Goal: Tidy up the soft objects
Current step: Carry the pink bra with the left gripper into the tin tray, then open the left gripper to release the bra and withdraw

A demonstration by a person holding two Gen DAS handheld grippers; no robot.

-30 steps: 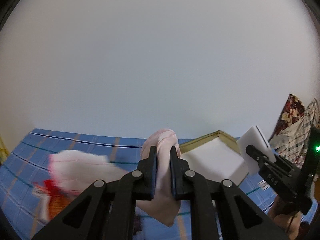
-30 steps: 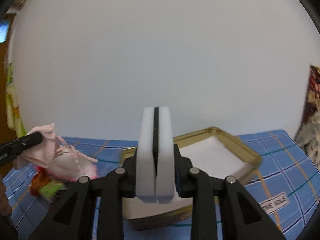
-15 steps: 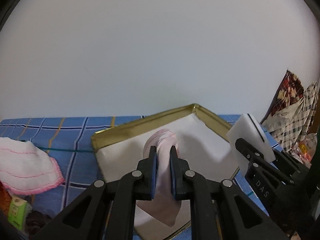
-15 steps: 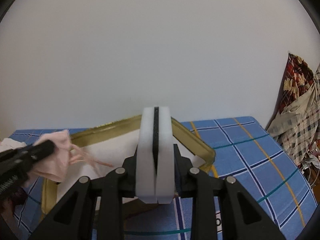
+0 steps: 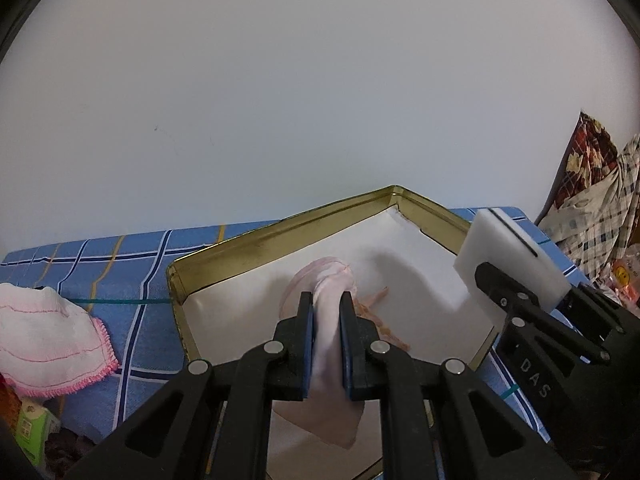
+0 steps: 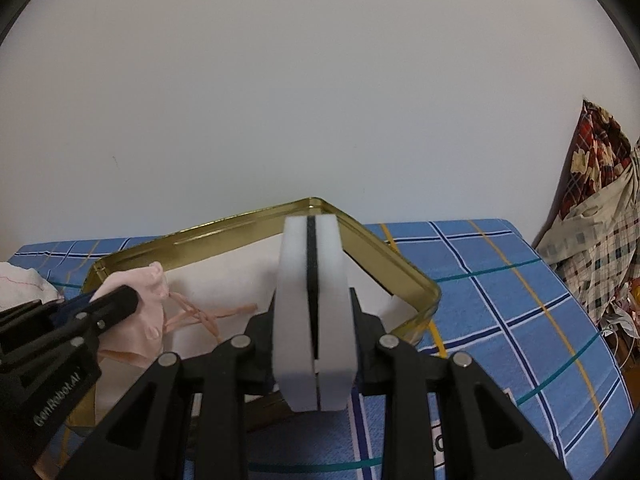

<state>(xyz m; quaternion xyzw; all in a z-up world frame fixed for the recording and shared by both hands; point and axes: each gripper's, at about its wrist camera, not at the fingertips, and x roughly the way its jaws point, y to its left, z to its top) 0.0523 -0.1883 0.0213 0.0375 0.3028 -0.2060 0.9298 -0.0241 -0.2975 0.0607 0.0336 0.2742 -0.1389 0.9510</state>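
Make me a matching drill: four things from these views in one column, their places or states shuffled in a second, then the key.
Things:
1. pink cloth
2. white sponge
3. gold tin
4. pink-edged towel

Places or states:
A. lying on the blue checked cover, outside the tin
B. clamped in the left claw, over the tin
C. open, with a white lining
D. clamped in the right claw

Pairs: 1-B, 2-D, 3-C, 4-A
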